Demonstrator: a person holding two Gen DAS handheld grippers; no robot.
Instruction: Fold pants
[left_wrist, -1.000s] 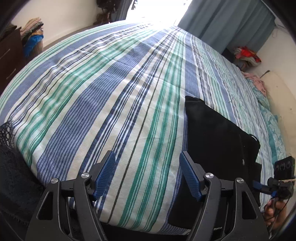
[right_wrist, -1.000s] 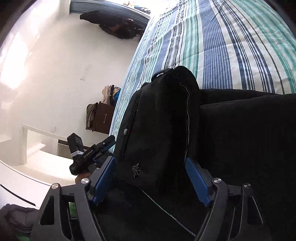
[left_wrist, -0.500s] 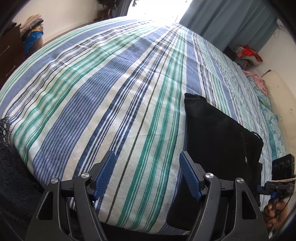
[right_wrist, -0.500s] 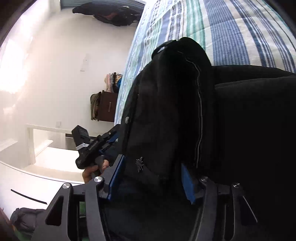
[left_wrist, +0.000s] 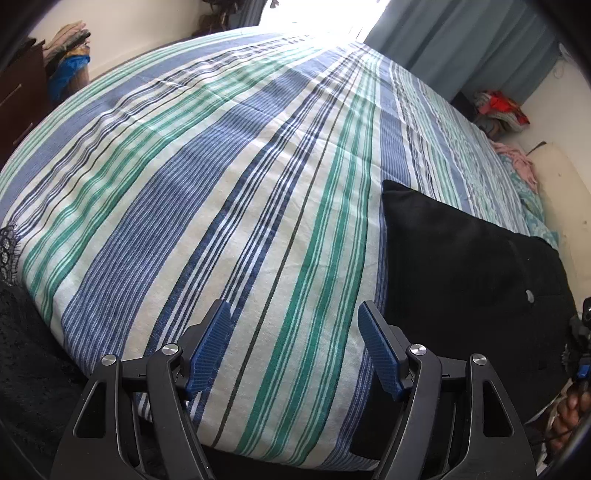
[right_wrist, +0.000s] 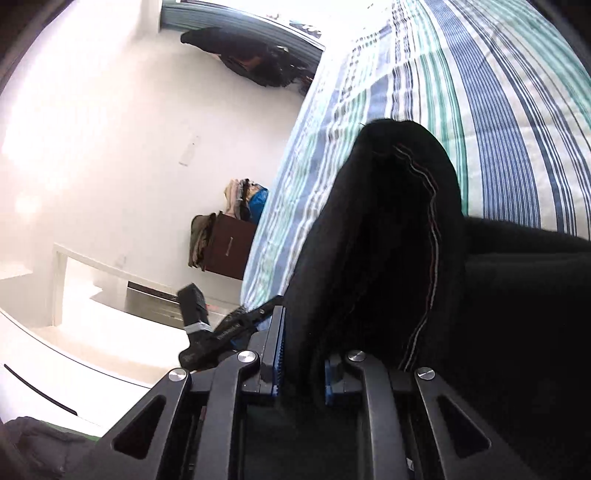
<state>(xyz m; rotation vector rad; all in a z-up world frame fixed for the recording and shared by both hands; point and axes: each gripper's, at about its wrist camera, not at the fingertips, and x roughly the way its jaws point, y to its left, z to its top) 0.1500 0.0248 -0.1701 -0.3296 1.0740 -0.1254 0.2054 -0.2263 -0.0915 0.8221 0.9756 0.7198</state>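
Note:
Black pants (left_wrist: 469, 269) lie on the striped bed cover (left_wrist: 229, 184) at the right of the left wrist view. My left gripper (left_wrist: 295, 347) is open and empty, just left of the pants above the bed's near edge. In the right wrist view my right gripper (right_wrist: 301, 354) is shut on a raised fold of the black pants (right_wrist: 380, 236), which stands up between the blue pads (right_wrist: 277, 350). The rest of the pants fills the right of that view.
A dark wooden cabinet (right_wrist: 229, 247) with piled clothes stands by the white wall at the bed's far side. A clothes heap (left_wrist: 498, 110) and grey curtains (left_wrist: 461, 44) are behind the bed. The left gripper's body (right_wrist: 207, 332) shows beside the right one.
My right gripper has closed from wide open onto the pants' edge and lifted the fold. The left gripper stayed open and drew slightly nearer the bed surface.

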